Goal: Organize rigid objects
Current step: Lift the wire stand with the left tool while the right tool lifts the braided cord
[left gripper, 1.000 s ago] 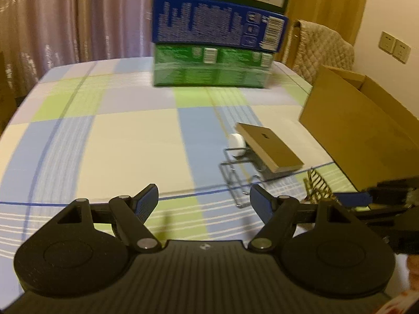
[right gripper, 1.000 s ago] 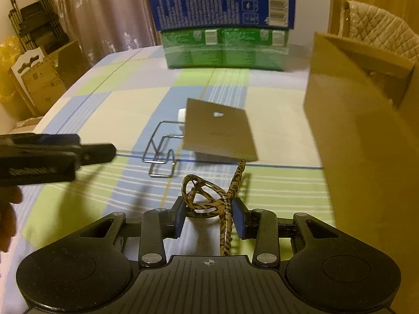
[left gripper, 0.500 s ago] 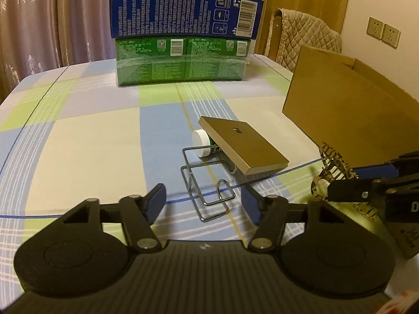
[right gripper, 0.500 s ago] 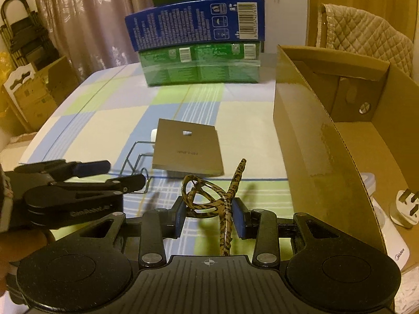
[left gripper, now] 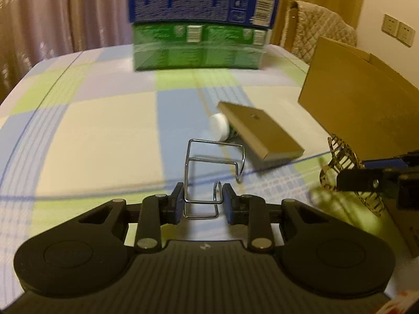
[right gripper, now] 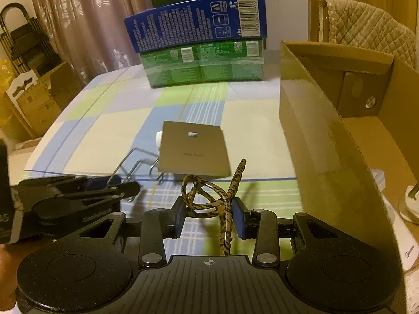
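Beside the cardboard box [right gripper: 327, 141], the right gripper [right gripper: 209, 216] was clamped on a patterned hair clip [right gripper: 209, 198], likely to box it, while the left gripper [left gripper: 201, 202] pinched shut on the wire rack [left gripper: 209, 167] lying on the tablecloth [left gripper: 104, 130]

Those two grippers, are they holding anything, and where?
Left gripper clamps the wire rack by its near loop. Right gripper grips the spotted hair clip near its middle.

Checked tablecloth [left gripper: 104, 120], stacked cartons [right gripper: 201, 39], curtain [left gripper: 52, 13], quilted chair [right gripper: 366, 26]

Each black tool [left gripper: 201, 202] has blue pads [right gripper: 239, 219] and silver screws.
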